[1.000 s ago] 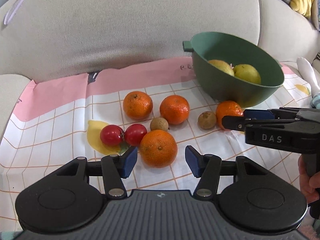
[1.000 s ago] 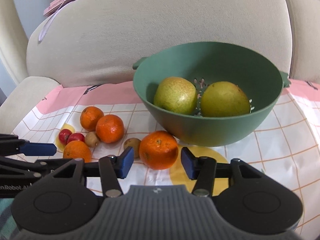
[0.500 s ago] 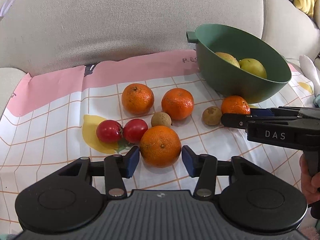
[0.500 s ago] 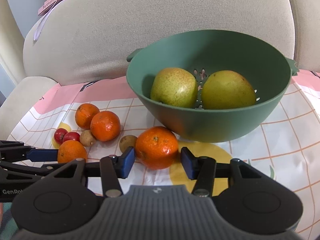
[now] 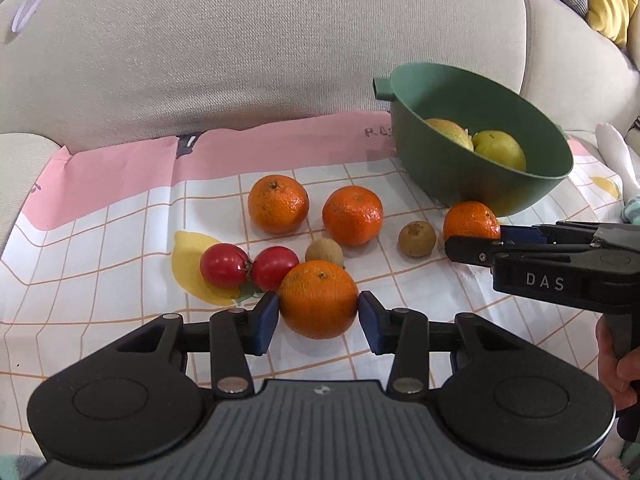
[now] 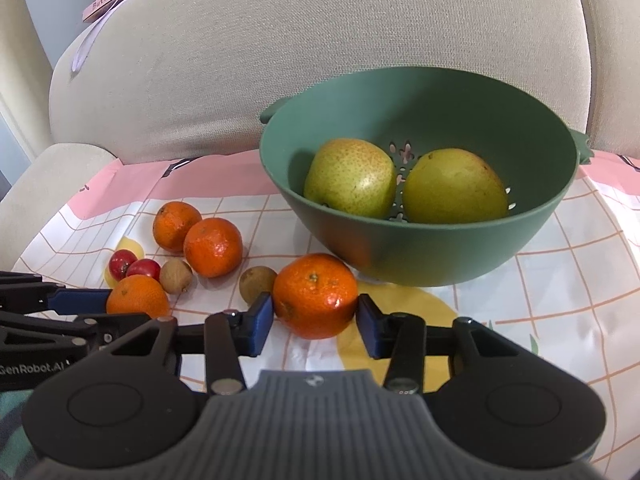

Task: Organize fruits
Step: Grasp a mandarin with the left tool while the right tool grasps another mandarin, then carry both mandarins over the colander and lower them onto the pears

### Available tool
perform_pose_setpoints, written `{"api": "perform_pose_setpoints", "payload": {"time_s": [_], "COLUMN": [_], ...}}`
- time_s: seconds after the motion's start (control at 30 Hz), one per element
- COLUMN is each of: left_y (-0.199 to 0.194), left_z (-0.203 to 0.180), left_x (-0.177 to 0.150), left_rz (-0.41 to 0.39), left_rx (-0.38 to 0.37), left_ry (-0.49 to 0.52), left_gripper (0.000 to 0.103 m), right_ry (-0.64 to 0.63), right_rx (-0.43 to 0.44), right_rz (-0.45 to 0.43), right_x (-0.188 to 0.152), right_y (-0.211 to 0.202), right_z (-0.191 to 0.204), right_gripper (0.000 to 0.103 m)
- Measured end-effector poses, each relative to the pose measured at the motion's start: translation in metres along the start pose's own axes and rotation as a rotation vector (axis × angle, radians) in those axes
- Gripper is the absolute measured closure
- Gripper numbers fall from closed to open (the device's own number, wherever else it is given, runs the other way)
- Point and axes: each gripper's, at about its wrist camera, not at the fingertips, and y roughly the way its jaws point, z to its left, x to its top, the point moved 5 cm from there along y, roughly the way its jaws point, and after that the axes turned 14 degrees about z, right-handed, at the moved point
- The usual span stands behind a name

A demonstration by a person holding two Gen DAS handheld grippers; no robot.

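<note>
Both hands are mid-grasp: the left gripper (image 5: pixel 319 312) has just been closing and its blue pads now touch a round orange mandarin (image 5: pixel 319 299); the right gripper (image 6: pixel 316 316) likewise pinches another mandarin (image 6: pixel 315 295). At one o'clock sits the green plastic colander (image 6: pixel 420 256) holding two pears; lifting comes next

Cloth (image 5: pixel 120 216): white with thin orange grid lines, a pink band along the far edge, yellow lemon prints. Colander (image 6: pixel 440 256) dull green, holding two yellow-green pears (image 6: pixel 352 178), the left one brown-speckled; oranges (image 5: pixel 318 300) bright orange, two tomatoes (image 5: pixel 224 265) glossy red, two small round fruits (image 5: pixel 417 239) tan-brown. Sofa (image 5: pixel 260 48) beige weave; gripper bodies black, pads (image 5: pixel 267 322) blue.
</note>
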Motion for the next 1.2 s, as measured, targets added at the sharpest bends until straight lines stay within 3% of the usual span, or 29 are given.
{"api": "perform_pose_setpoints", "payload": {"time_s": [0.37,0.73,1.0,1.2], "left_y": [-0.030,-0.072,-0.099,-0.100], "left_z": [-0.009,-0.034,-0.068,-0.088], "left_x": [-0.003,0.005,0.037,0.072], "left_rz": [-0.054,-0.160,-0.228,-0.231], "left_rx": [0.006,0.018,-0.016,-0.080], "left_ry": [0.024,0.077,0.169,0.211], "left_gripper": [0.057,0.057,0.057,0.057], "right_ry": [-0.033,-0.044,-0.090,-0.093], "right_rx": [0.008,0.028,-0.019,-0.048], "right_rz": [-0.030,-0.105,-0.192,-0.196], "right_x": [-0.009,-0.014,-0.005,0.007], "right_y": [-0.030,-0.068,-0.095,-0.096], "right_z": [0.006,0.005,0.000,-0.017], "right_gripper": [0.061,0.061,0.061,0.061]}}
